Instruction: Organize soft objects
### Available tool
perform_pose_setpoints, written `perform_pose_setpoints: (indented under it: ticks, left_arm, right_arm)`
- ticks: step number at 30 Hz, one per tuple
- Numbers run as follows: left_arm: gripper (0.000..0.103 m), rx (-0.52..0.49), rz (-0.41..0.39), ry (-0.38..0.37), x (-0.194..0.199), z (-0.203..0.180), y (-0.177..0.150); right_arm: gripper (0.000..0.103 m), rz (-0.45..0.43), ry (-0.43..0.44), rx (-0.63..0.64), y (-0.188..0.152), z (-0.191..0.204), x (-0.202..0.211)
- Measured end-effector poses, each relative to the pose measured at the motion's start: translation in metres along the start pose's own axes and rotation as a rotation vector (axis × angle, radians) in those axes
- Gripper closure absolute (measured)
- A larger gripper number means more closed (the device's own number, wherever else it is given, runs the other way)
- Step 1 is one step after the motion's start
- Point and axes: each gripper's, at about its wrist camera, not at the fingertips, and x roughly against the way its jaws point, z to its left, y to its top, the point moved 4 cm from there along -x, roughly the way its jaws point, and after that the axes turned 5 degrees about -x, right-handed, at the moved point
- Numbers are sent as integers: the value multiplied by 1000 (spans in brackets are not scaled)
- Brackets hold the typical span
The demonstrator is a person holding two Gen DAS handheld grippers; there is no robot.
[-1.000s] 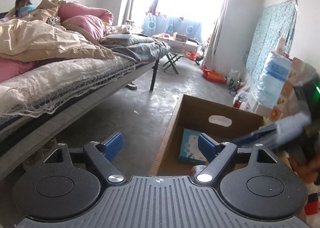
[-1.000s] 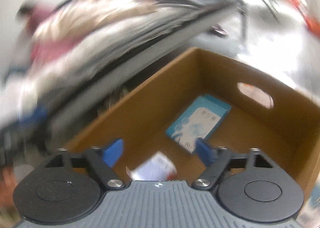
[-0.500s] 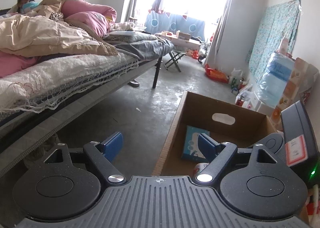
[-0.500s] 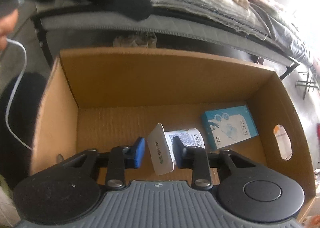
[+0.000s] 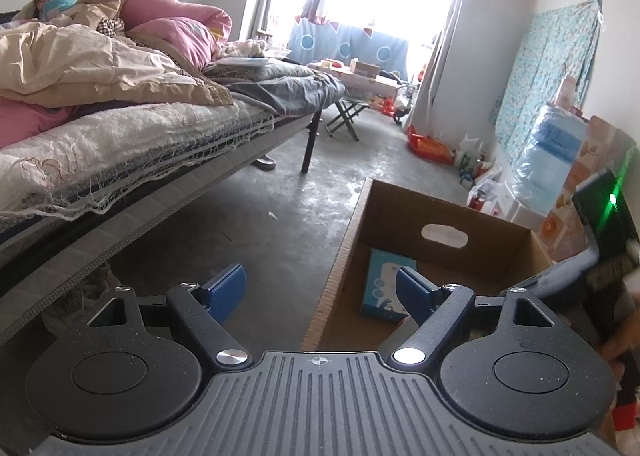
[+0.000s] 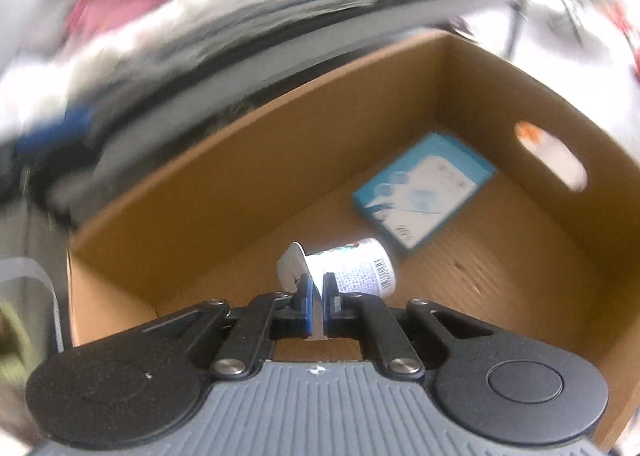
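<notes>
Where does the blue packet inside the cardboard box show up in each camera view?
Left wrist view: blue packet sits lower centre-right, on the box floor, partly behind the left tool's right finger.
Right wrist view: blue packet sits right of centre, beyond the white cup.
Shared landmark: the handle cutout in the cardboard box's end wall.
</notes>
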Motion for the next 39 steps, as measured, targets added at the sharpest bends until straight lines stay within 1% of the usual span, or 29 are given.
perform_pose_setpoints:
  ticks: [2, 3, 6, 8, 9, 12, 13, 14, 15, 16, 17, 18, 19, 21, 24, 25, 26, 27, 28, 31, 33, 39]
  left_arm:
    - [20, -1, -1, 2, 0, 0, 0]
    - [20, -1, -1, 1, 0, 0, 0]
    - [20, 0, -1, 1, 0, 0, 0]
    - [20, 0, 1, 0, 0, 0, 0]
    - [20, -2, 2, 0, 0, -1, 0]
    - [20, -7, 2, 1, 0, -2, 0]
    - [20, -6, 2, 2, 0, -2, 0]
    - [20, -6, 3, 2, 0, -2, 0]
    - [19, -5, 3, 2, 0, -2, 0]
    - [19, -4, 4, 1, 0, -2, 0]
    - [18, -4, 5, 0, 0, -3, 0]
    - [16, -5, 6, 0, 0, -3, 0]
    - [15, -8, 6, 0, 0, -4, 0]
    - [9, -13, 8, 3, 1, -5, -1]
    - [7, -17, 1, 10, 2, -6, 0]
    - [6, -16, -1, 13, 2, -6, 0]
    - [5, -15, -3, 14, 2, -6, 0]
    - [4, -13, -4, 12, 3, -5, 0]
    - [4, -11, -6, 11, 3, -5, 0]
    - [4, -6, -10, 8, 4, -3, -1]
    - [4, -3, -12, 9, 5, -1, -1]
    - [4, -4, -16, 7, 7, -2, -2]
  right_arm:
    - [99, -13, 22, -116, 6, -19, 3]
    - [99, -21, 20, -170, 9, -30, 5]
    - [99, -41, -48, -260, 14, -56, 6]
    - [98, -46, -76, -289, 16, -65, 7]
    - [96, -51, -88, -294, 17, -67, 7]
    - [95, -52, -74, -291, 18, -64, 7]
    - [90, -55, -69, -276, 19, -60, 8]
    - [85, -56, -69, -263, 19, -56, 9]
    - [70, -52, -65, -252, 20, -53, 8]
    - [43, -52, -57, -241, 22, -49, 7]
    - [28, -57, -57, -232, 23, -46, 6]
    - [9, -60, -65, -221, 26, -43, 4]
    - [5, -67, -74, -207, 29, -39, 2]
    - [6, -59, -96, -158, 33, -30, -6]
    - [6, 6, -119, -131, 40, -26, -27]
    - [9, 28, -132, -123, 40, -25, -34]
    - [15, 43, -140, -116, 39, -24, -39]
    - [34, 62, -138, -109, 39, -24, -45]
    - [39, 82, -145, -114, 37, -25, -48]
    - [39, 96, -140, -128, 33, -30, -45]
    - [39, 91, -162, -143, 31, -35, -39]
    - [39, 25, -218, -236, 47, -68, -19]
